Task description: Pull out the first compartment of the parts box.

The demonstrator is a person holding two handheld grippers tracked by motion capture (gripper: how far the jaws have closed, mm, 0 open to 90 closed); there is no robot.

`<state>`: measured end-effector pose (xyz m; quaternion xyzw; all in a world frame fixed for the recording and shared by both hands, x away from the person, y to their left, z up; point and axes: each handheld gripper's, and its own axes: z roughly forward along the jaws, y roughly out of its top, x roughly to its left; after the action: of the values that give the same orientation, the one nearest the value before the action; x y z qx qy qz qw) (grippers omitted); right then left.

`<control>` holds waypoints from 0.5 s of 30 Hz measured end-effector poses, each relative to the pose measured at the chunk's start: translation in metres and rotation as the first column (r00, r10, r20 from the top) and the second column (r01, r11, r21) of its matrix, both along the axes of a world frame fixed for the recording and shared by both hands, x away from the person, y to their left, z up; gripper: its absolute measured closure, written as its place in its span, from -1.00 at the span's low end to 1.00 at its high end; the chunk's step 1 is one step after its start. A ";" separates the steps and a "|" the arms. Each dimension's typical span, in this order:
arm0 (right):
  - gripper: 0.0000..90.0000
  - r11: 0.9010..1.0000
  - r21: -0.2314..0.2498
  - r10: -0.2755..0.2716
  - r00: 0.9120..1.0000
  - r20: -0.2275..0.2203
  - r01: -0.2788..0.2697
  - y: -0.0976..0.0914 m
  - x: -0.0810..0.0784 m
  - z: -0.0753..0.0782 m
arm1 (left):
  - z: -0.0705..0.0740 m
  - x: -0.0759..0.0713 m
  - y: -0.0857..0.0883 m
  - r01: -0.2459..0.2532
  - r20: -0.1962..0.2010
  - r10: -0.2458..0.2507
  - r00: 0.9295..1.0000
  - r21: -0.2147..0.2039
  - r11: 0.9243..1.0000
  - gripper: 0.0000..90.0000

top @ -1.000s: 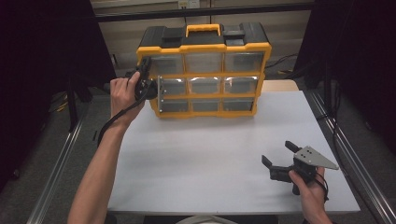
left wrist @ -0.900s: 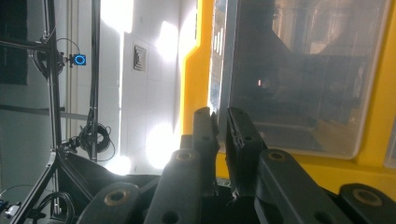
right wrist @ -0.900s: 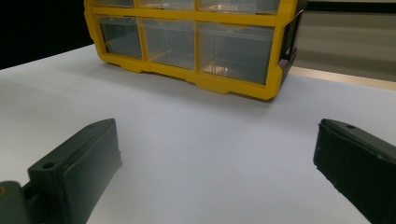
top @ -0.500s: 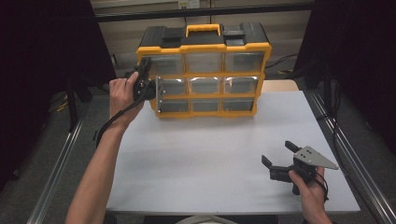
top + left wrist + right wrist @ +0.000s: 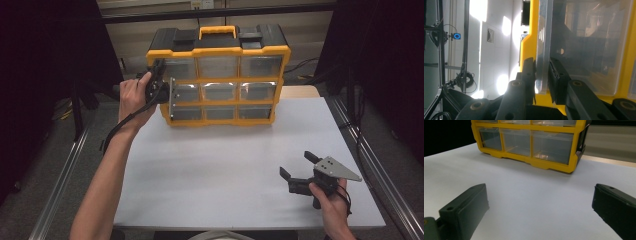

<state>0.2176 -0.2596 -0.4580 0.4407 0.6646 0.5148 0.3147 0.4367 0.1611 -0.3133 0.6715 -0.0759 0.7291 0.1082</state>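
White worktop point(image 5: 215, 165) with a big yellow and black organizer case point(image 5: 218, 75) standing upright at its far edge, 9 clear drawers facing the person. Left gripper point(image 5: 542, 75) is up at the case's left side, jaws pinched on the edge of a clear drawer front point(image 5: 544, 47) that sticks out there. Right gripper point(image 5: 298, 172) sits well in front of the case near its right end, jaws spread wide, holding nothing.

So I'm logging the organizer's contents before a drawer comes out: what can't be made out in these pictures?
- Drawer contents: glare on the organizer fronts in the high view.
- Gripped drawer: its inside is hazy through the clear plastic in the left gripper view.
- Organizer's top rows: cut off by the right gripper view's upper edge.
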 end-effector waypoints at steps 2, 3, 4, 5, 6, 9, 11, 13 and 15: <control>-1.00 1.000 0.001 0.003 1.000 0.002 -0.003 0.000 0.000 0.000 | 0.000 0.000 0.001 0.001 0.004 -0.001 1.000 0.003 1.000 0.75; -1.00 1.000 0.004 0.002 1.000 -0.001 -0.002 0.000 0.000 0.000 | 0.000 -0.001 0.001 -0.012 -0.004 0.012 1.000 0.001 1.000 0.76; -1.00 1.000 0.004 0.001 1.000 0.001 -0.001 0.000 0.000 0.000 | 0.000 0.000 0.002 -0.003 -0.009 0.003 1.000 0.001 1.000 0.77; -1.00 1.000 0.004 0.001 1.000 0.001 -0.001 0.000 0.000 0.000 | -0.001 -0.001 0.002 -0.011 0.001 0.011 1.000 0.001 1.000 0.77; -1.00 1.000 0.004 0.001 1.000 0.001 -0.001 0.000 0.000 0.000 | -0.001 0.000 0.002 -0.004 0.002 0.004 1.000 0.000 1.000 0.78; -1.00 1.000 0.007 0.000 1.000 0.004 0.000 0.000 -0.001 0.001 | -0.001 -0.001 0.001 -0.003 0.004 0.003 1.000 -0.001 1.000 0.78; -1.00 1.000 0.004 0.003 1.000 0.006 -0.003 -0.001 -0.002 0.001 | -0.002 -0.003 0.001 0.003 0.009 -0.003 1.000 -0.008 1.000 0.78; -1.00 1.000 0.008 -0.002 1.000 0.011 0.001 -0.001 -0.002 0.001 | -0.001 -0.005 0.001 0.002 0.007 -0.002 1.000 -0.002 1.000 0.78; -1.00 1.000 0.015 -0.001 1.000 0.008 0.001 -0.001 -0.002 0.002 | -0.002 -0.007 0.001 0.000 0.019 0.000 1.000 0.001 1.000 0.78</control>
<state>0.2154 -0.2607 -0.4561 0.4413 0.6592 0.5215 0.3141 0.4301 0.1622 -0.3151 0.6646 -0.0774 0.7354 0.1073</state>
